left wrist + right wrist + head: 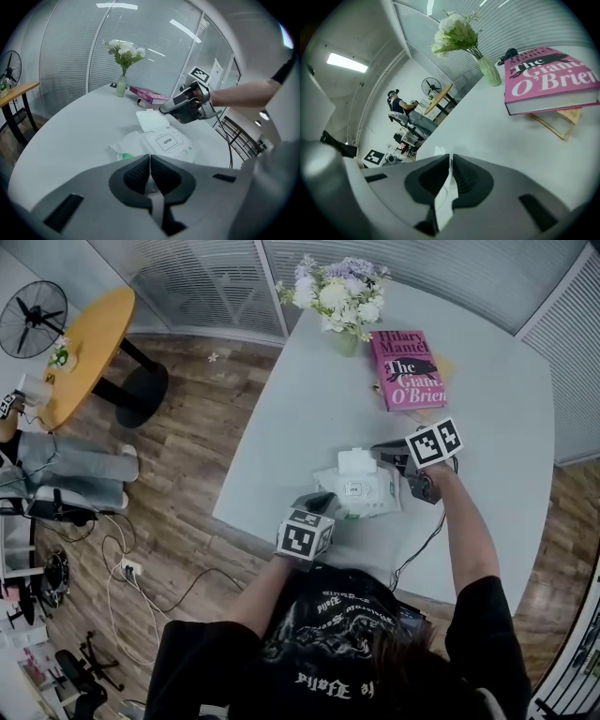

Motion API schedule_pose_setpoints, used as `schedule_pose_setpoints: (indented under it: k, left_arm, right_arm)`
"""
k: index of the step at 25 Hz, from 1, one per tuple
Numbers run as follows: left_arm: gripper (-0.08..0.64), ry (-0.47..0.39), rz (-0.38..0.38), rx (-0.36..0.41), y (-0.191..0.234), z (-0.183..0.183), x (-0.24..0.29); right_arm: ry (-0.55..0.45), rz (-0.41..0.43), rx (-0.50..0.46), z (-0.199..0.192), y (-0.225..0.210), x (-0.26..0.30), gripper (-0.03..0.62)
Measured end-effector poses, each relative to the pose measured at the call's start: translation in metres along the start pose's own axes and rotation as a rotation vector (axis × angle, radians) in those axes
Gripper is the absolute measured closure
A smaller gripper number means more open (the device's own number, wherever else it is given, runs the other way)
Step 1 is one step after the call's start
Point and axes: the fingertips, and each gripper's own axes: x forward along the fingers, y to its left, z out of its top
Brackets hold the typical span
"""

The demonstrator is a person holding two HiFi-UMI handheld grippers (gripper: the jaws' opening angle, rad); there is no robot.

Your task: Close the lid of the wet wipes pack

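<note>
On my desk (506,427) I count one wet wipes pack (361,491), one pink book (406,368) and one vase of flowers (339,298).

Pink book (408,369) — flowers (337,292) in vase (345,341)

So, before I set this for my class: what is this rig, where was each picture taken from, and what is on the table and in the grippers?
No robot here: a person holds a two-jaw gripper in each hand. The head view looks down from a camera on the person's head; the other two cameras ride on the left gripper and the right gripper, looking along their jaws. On the white table lie a wet wipes pack, a pink book and a vase of flowers. The left gripper is shut on the pack's edge; the right one pinches its open lid.
</note>
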Motion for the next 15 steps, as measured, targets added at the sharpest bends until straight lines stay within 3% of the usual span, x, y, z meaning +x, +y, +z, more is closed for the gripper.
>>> schedule_pose_setpoints:
  k: [15]
  left_arm:
    - [0.549, -0.009, -0.028, -0.008, -0.001, -0.002, 0.001]
  right_arm:
    - [-0.031, -0.025, -0.094, -0.012, 0.039, -0.017, 0.555]
